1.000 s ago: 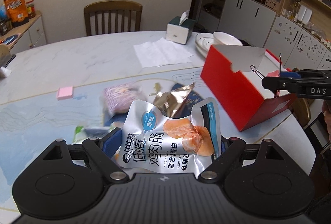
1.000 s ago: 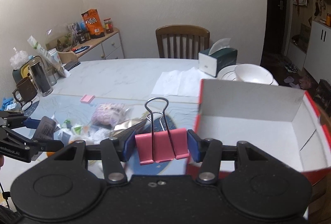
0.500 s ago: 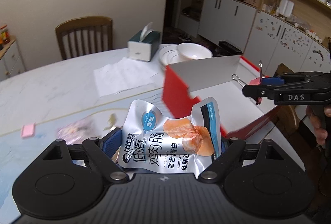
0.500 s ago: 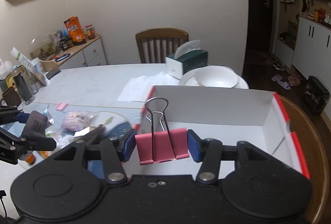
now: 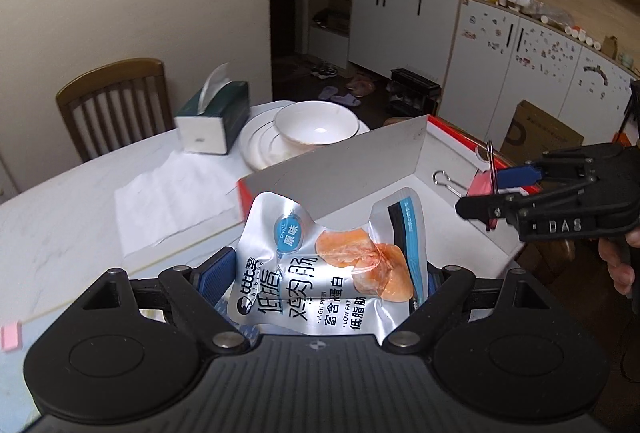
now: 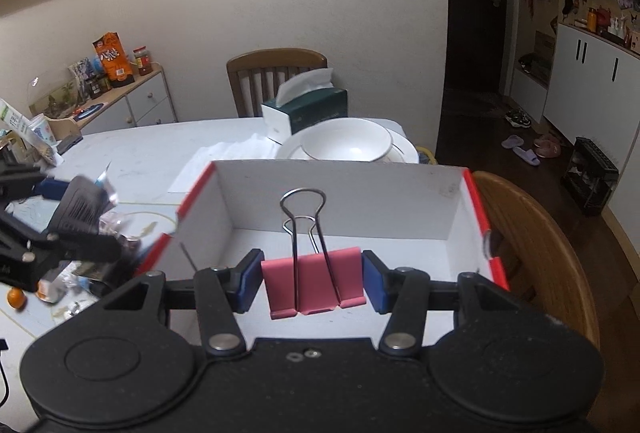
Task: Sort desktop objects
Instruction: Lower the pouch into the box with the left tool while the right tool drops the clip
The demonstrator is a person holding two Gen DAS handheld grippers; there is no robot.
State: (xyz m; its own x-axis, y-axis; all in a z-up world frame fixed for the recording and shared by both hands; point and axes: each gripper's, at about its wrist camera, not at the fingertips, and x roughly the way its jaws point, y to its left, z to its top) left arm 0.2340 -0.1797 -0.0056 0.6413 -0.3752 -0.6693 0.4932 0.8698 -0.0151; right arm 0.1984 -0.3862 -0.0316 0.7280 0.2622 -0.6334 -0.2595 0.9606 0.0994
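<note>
My left gripper (image 5: pixel 324 279) is shut on a silver snack pouch (image 5: pixel 320 265) with blue and orange print, held just before the near wall of the red box (image 5: pixel 332 169). My right gripper (image 6: pixel 312 279) is shut on a pink binder clip (image 6: pixel 314 281), its wire handles upright, over the box's white inside (image 6: pixel 348 201). In the left wrist view the right gripper (image 5: pixel 490 193) with the pink binder clip (image 5: pixel 482 185) hangs above the box's right part. In the right wrist view the left gripper (image 6: pixel 84 229) shows blurred at the box's left.
White bowl (image 5: pixel 316 123) on stacked plates and a green tissue box (image 5: pixel 212 123) stand behind the box, with a paper napkin (image 5: pixel 172 201) beside them. Loose snack packets (image 6: pixel 80 273) lie left of the box. A pink eraser (image 5: pixel 10 337) and wooden chairs (image 6: pixel 532 245) border the table.
Both grippers have travelled toward the red box with their loads. The box now fills the right wrist view, and the pouch has come from the snack pile to the box's near wall.
</note>
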